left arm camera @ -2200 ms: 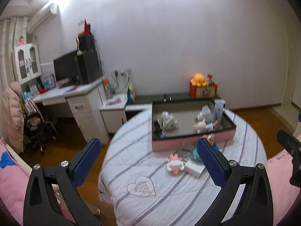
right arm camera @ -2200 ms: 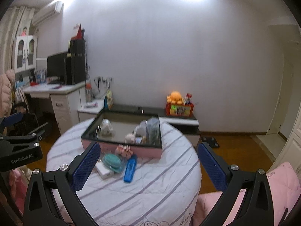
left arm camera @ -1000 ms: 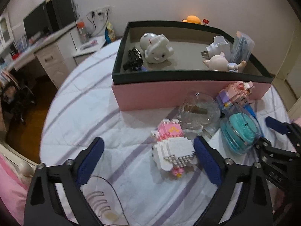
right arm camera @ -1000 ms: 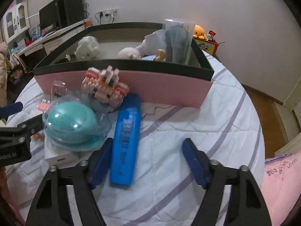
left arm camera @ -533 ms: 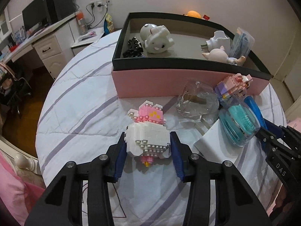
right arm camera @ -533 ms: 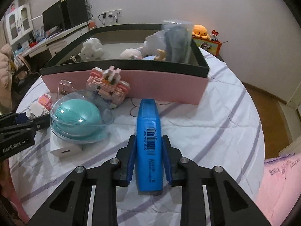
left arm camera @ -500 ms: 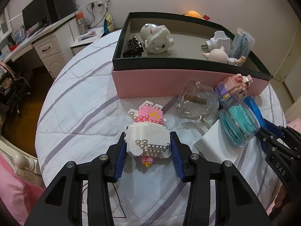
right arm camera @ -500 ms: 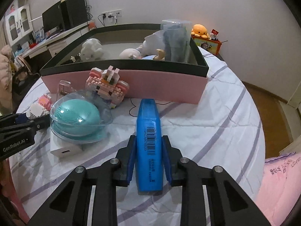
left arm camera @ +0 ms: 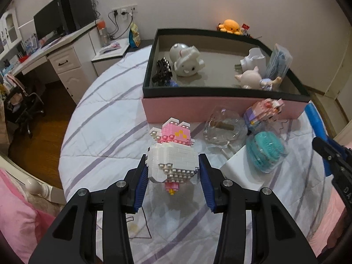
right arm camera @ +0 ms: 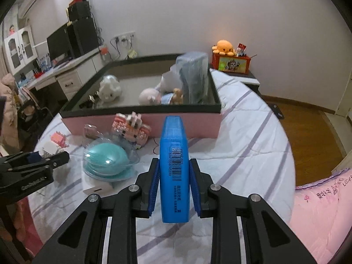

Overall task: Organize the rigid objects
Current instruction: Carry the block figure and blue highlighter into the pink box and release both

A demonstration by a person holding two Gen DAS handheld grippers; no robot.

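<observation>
Striped quilt point(left arm camera: 105, 118) beneath left fingers point(left arm camera: 140, 178) clamping brick figure point(left arm camera: 172, 154), right fingers point(right arm camera: 154, 182) clamping blue box point(right arm camera: 173, 165).

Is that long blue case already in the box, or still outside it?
Outside. The right gripper holds the blue case in front of the box's pink wall.

Left gripper point(left arm camera: 172, 171) angled steeply down, blue pads clamped on both flanks of a white-and-pink brick figure point(left arm camera: 172, 154), carried clear of the bedcover. Right gripper point(right arm camera: 173, 176) tilted down less steeply, pads pressed flat against the two narrow sides of a blue case point(right arm camera: 173, 165), near end poking back between the black arms. Both side by side, left one showing at the near left edge of the right view.
</observation>
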